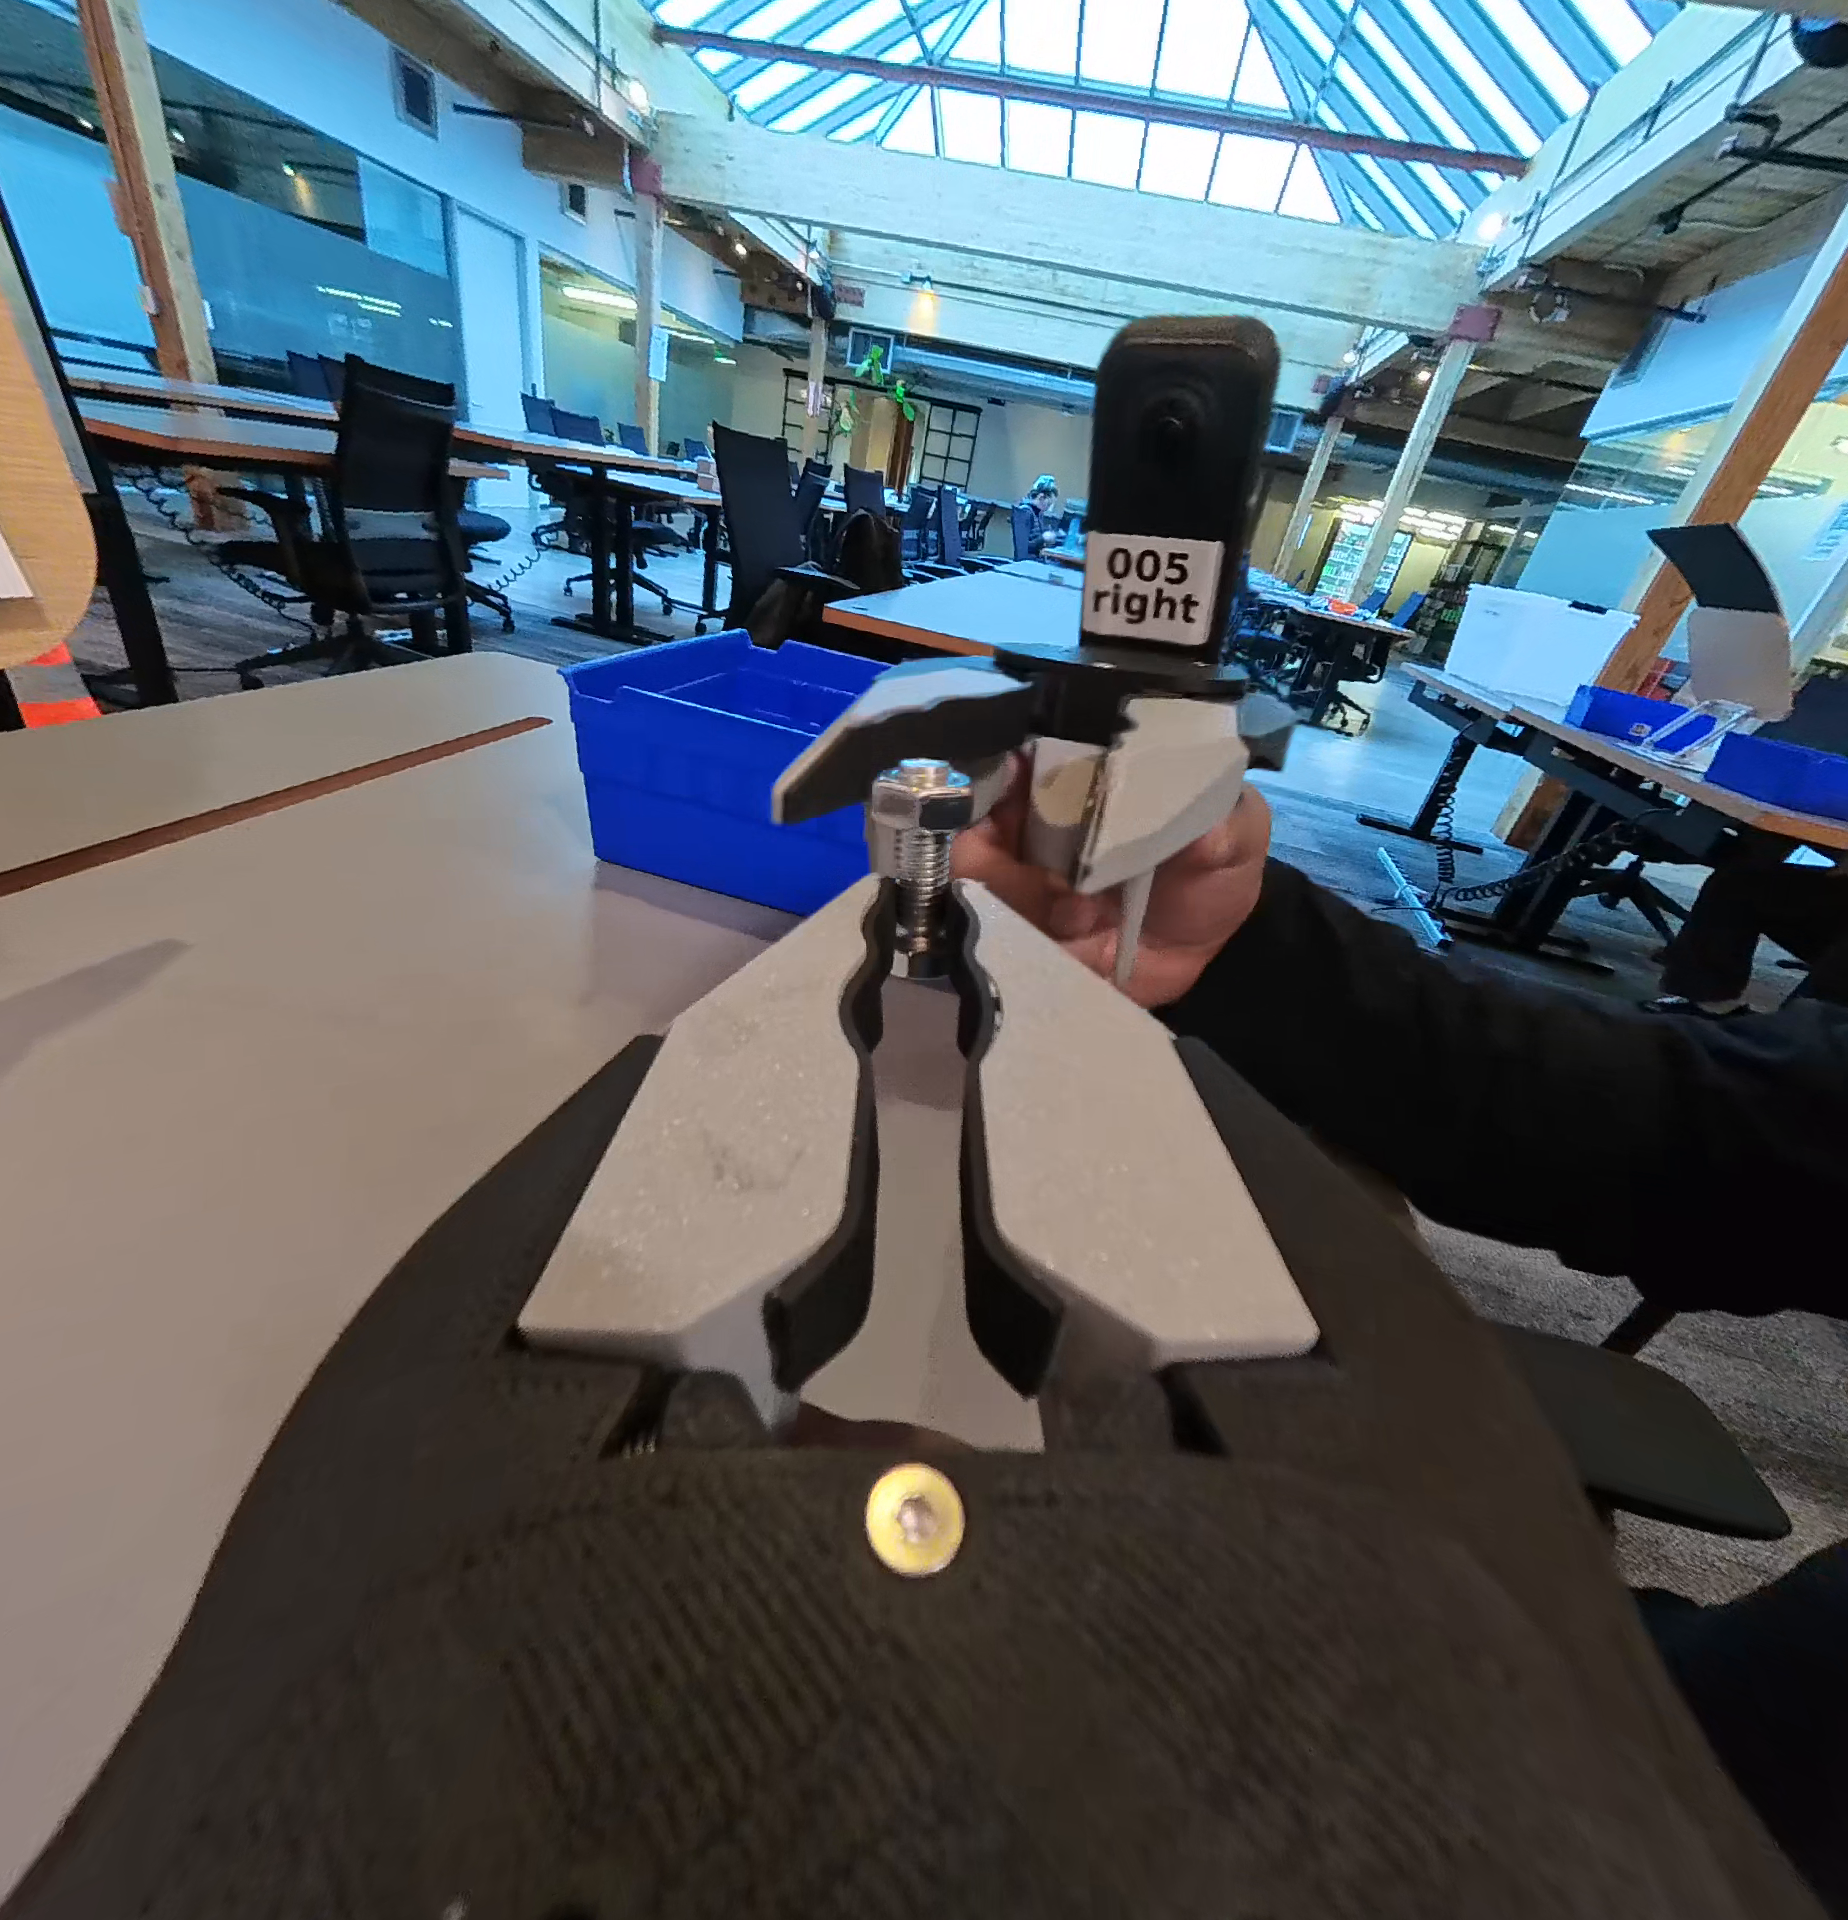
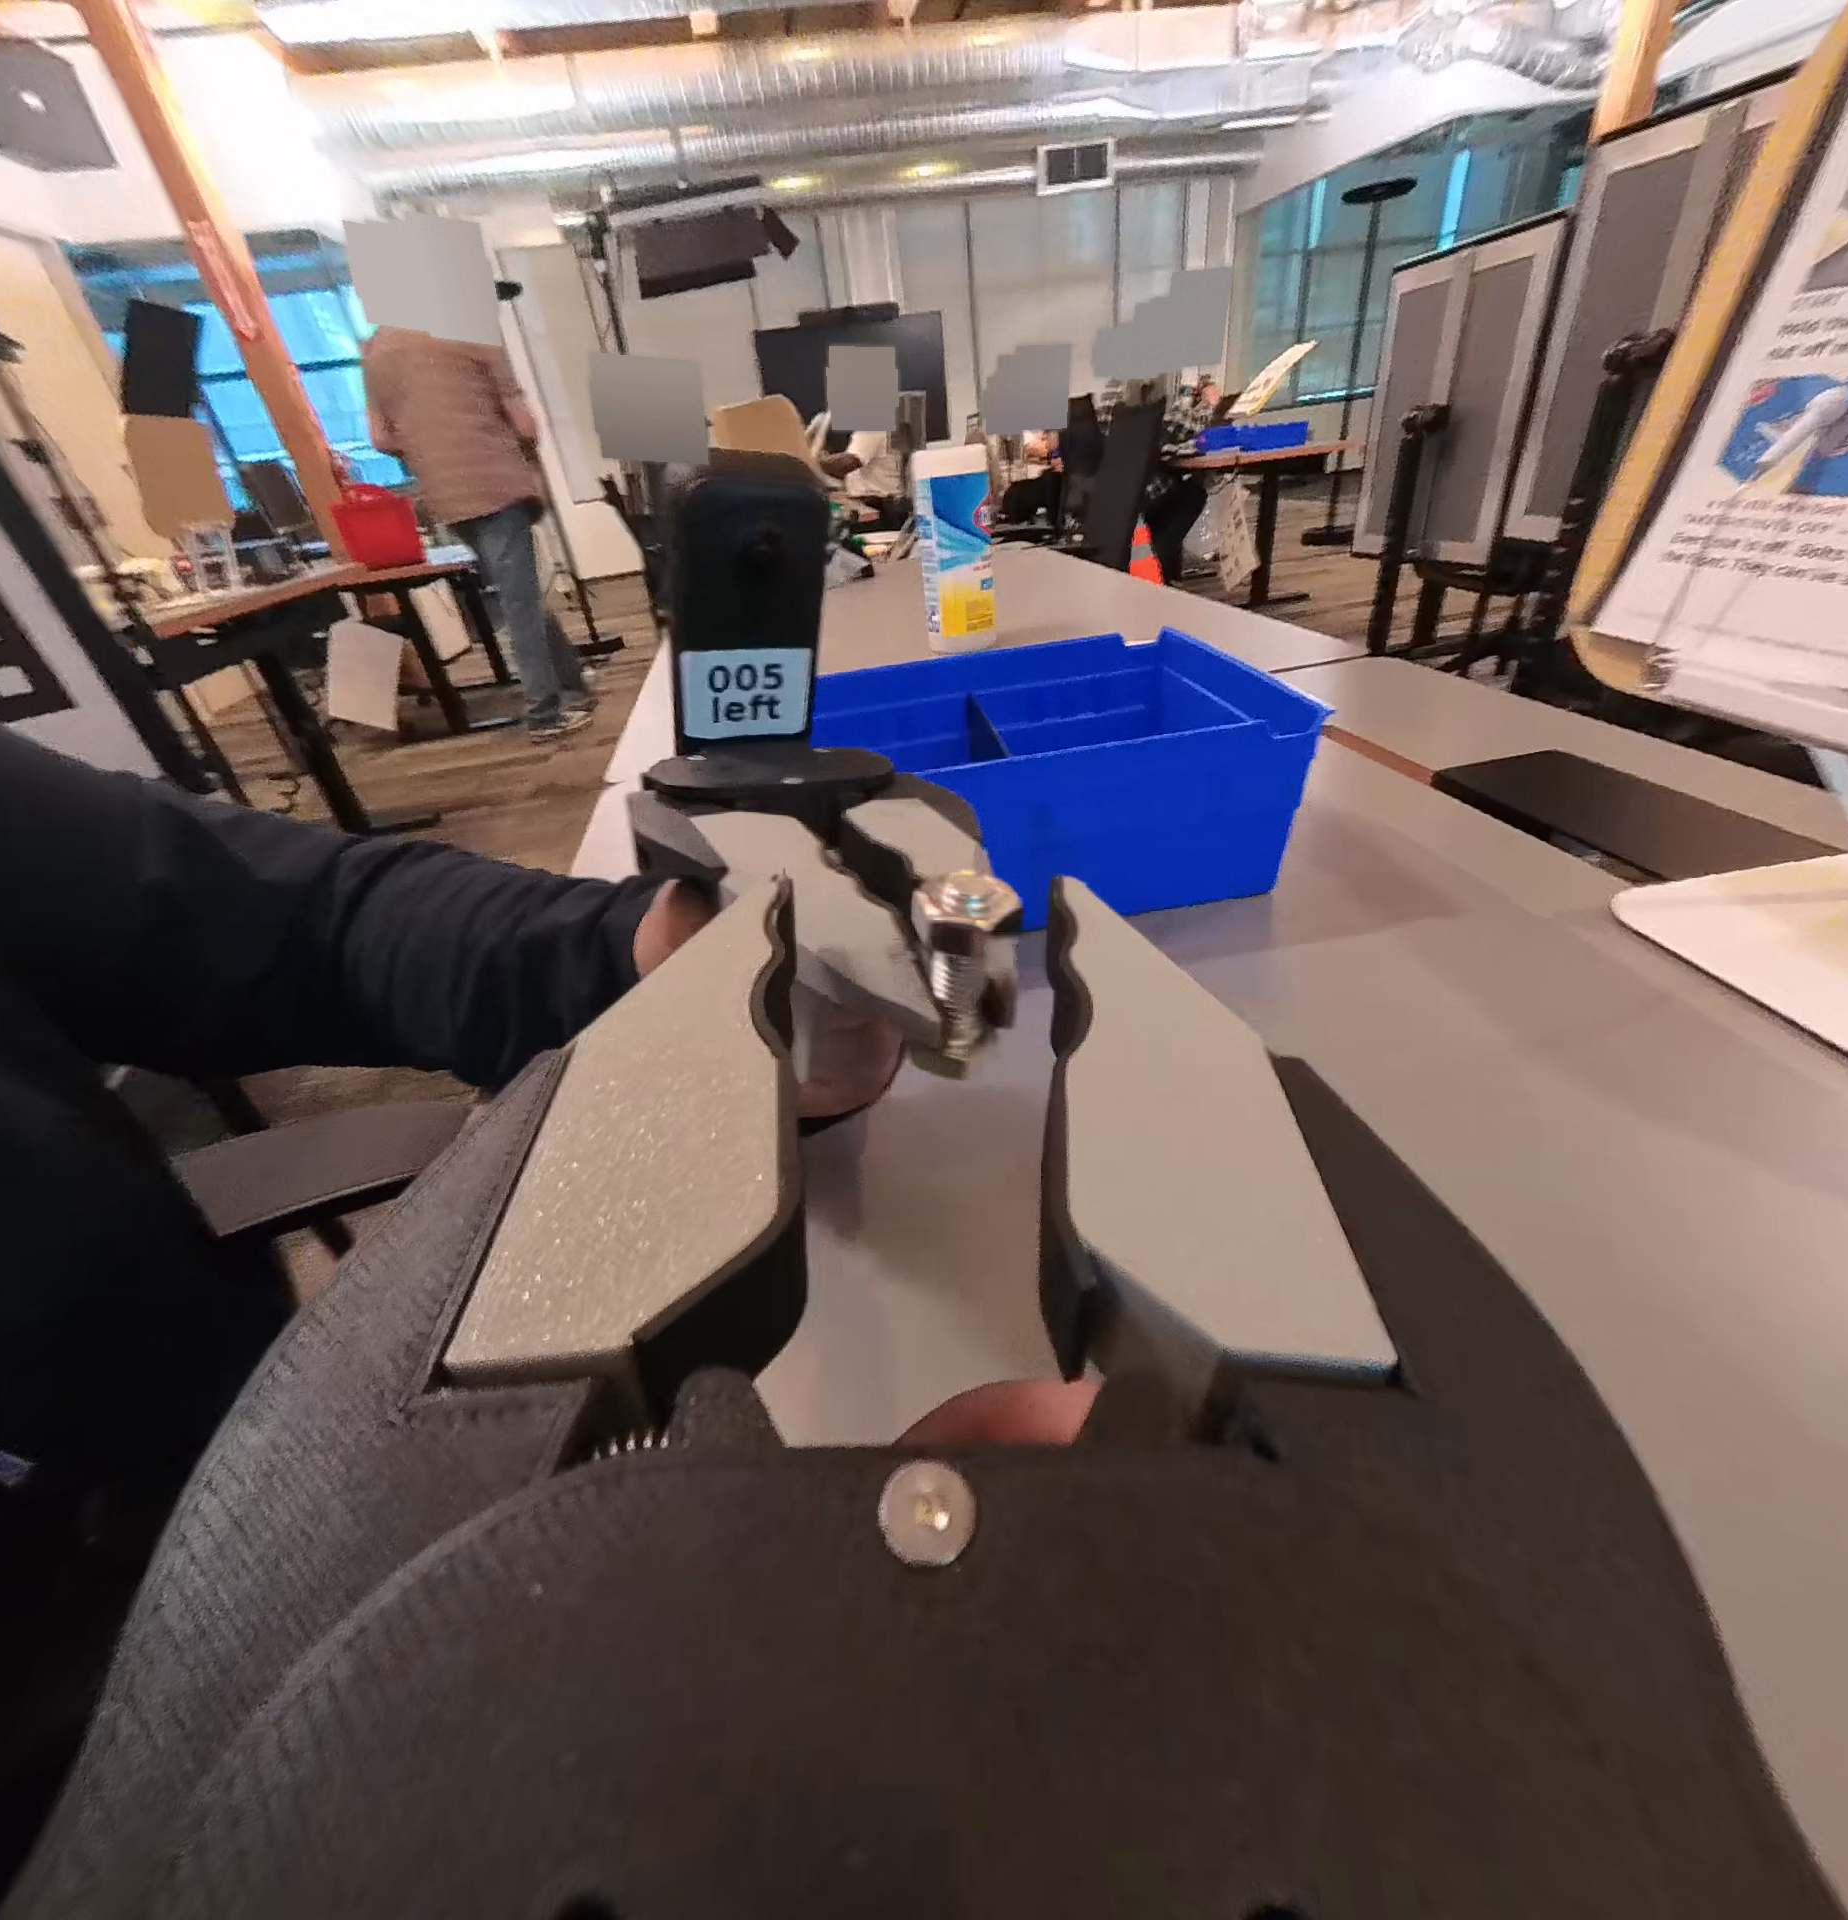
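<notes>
Left tool, low in the middle of its own wrist view, is pinching the threaded shank of a steel bolt between the notched tips of its two grey fingers. The bolt stands upright above the grey table, with a hex nut close under its top end.

Just right of the bolt in that view, the right tool is held by a hand in a dark sleeve; one of its fingers reaches to the nut, though contact cannot be told from there. Behind both, centre frame, sits a blue divided bin on the table.

In the right wrist view the left tool comes in from the left with the bolt clamped crosswise at its tips. Either side of it, the right tool stands spread, its fingers flanking the nut without closing on it. Farther right lie the bin, a wipes canister behind it, and a sheet on a stand at the right edge.

By my judgement the bolt is small, rigid, dense for its size and smooth enough to slip or spin in a loose pinch. Threads give the shank some bite; the nut is best taken across two opposite flats.
</notes>
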Demonstrator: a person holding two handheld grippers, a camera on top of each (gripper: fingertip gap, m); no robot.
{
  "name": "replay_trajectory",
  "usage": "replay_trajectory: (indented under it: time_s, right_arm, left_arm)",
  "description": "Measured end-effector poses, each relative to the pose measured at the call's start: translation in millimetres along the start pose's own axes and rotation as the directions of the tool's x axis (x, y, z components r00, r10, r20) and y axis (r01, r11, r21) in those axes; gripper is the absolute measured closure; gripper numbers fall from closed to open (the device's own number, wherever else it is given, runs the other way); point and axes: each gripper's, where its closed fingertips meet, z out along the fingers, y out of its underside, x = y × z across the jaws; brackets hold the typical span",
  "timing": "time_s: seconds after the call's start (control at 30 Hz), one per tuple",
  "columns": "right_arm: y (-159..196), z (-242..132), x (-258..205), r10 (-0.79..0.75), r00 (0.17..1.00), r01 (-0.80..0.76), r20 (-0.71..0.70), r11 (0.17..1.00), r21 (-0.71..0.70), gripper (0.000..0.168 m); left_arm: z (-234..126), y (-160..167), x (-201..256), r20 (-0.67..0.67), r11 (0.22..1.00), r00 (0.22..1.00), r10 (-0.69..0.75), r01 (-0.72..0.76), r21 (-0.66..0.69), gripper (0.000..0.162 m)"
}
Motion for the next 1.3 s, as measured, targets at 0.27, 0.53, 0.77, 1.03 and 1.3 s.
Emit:
replay_trajectory:
  time_s: [0.27,0.53,0.77,1.03,1.3]
  right_arm:
    - [-7,-31,-17,0.008,0.997,-0.014,0.071,0.997,0.08,0.137]
    - [1,1,-2,0.013,1.0,-0.013,0.021,1.0,0.021,0.121]
    - [6,-1,-17,0.03,0.994,-0.03,0.106,1.0,0.0,0.111]
    - [-7,-24,-1,0.011,1.0,-0.011,-0.008,0.996,0.088,0.121]
    - [5,14,-15,0.025,0.996,-0.026,0.088,1.0,0.016,0.115]
  left_arm:
    - [-6,-2,-16,0.038,0.999,0.999,-0.031,0.031,0.01,0.155]
    - [2,3,6,-0.043,1.0,0.999,-0.012,0.012,-0.012,0.155]
    - [2,5,4,-0.037,1.0,0.999,0.003,-0.004,-0.018,0.155]
    - [-9,-7,-15,0.005,0.997,0.998,-0.07,0.07,0.024,0.155]
    - [4,5,8,-0.038,0.999,0.999,-0.027,0.026,-0.025,0.155]
